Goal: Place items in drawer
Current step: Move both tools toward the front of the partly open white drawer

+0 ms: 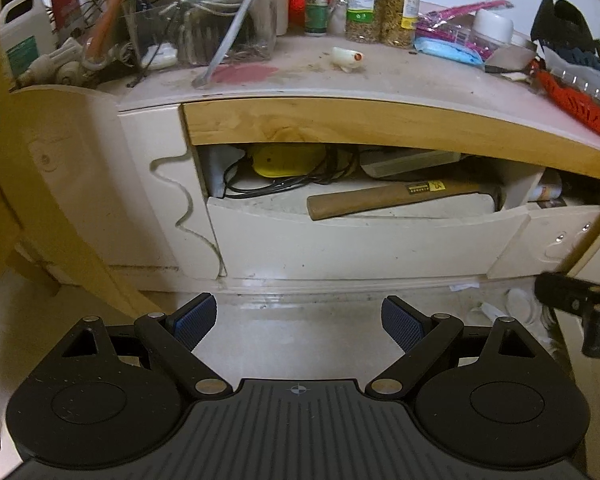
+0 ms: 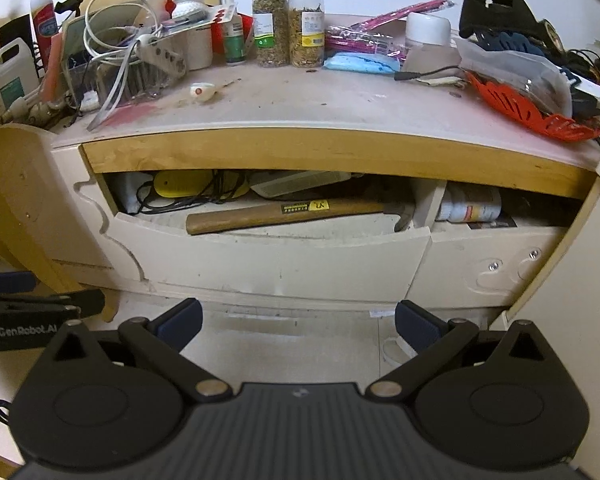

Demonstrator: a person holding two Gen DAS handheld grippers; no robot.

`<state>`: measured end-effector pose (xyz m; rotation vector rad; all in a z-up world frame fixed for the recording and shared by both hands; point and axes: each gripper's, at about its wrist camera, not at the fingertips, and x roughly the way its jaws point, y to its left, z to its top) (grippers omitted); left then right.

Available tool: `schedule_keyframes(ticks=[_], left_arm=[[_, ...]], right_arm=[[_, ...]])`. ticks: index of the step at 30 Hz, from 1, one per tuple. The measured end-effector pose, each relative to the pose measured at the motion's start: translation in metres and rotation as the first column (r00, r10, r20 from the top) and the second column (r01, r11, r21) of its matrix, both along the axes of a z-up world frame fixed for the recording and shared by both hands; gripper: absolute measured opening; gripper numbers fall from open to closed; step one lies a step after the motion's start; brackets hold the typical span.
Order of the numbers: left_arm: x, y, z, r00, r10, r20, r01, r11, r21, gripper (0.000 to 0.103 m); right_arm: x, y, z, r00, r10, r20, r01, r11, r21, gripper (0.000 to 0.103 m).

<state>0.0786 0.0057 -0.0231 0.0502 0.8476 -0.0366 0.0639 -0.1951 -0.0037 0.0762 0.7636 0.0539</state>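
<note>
At far left of the dusty pinkish desktop (image 2: pixel 340 92), a white plastic jug (image 2: pixel 8 80) stands beside a clear box tangled with white cables (image 2: pixel 112 40). A small white capsule-shaped object (image 2: pixel 202 91) lies alone on the bare surface; behind it stand two clear cylindrical jars (image 2: pixel 288 24) of dried matter, then a blue pack (image 2: pixel 360 62) and, at far right, an orange perforated plastic piece (image 2: pixel 532 114). Beneath a wooden rail, the cream drawer (image 2: pixel 276 256) is pulled open, holding a wooden-handled hammer (image 2: pixel 284 214), a yellow rounded device (image 2: pixel 184 184) and black cord. The left gripper (image 1: pixel 298 320) and right gripper (image 2: pixel 298 322) hover low before the drawer front, each with ribbed blue pads spread wide and gripping nothing.
</note>
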Motion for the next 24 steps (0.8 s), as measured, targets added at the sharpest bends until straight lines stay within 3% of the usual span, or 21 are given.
schedule_keyframes(ticks=[24], left_arm=[[0.056,0.006,-0.027,1.000,-0.009,0.009,0.009,1.000,0.011,0.091]], right_arm=[[0.064,-0.006,-0.032,1.000,-0.002,-0.011,0.003,1.000,0.009,0.103]])
